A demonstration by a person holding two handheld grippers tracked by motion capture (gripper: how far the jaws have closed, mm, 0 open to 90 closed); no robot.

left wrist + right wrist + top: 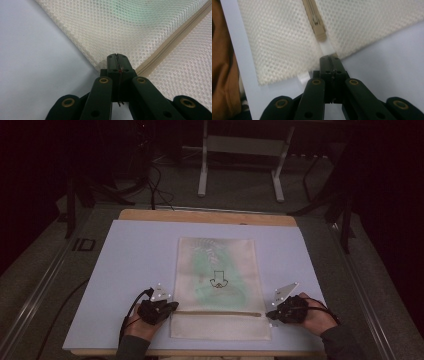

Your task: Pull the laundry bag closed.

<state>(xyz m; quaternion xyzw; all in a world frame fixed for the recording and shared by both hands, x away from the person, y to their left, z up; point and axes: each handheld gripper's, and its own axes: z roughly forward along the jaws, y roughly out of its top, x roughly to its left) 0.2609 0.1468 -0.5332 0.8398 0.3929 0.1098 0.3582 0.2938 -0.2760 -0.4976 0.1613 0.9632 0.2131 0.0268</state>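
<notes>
Pale blue table cover (130,255) under dim light — mesh zip bag (217,270) lies flat at centre, zipper (220,312) running across its near end. Left gripper (172,306) pinches the bag's left edge; right gripper (270,312) is clamped on the white tab (326,48) at the zipper's right end.
</notes>
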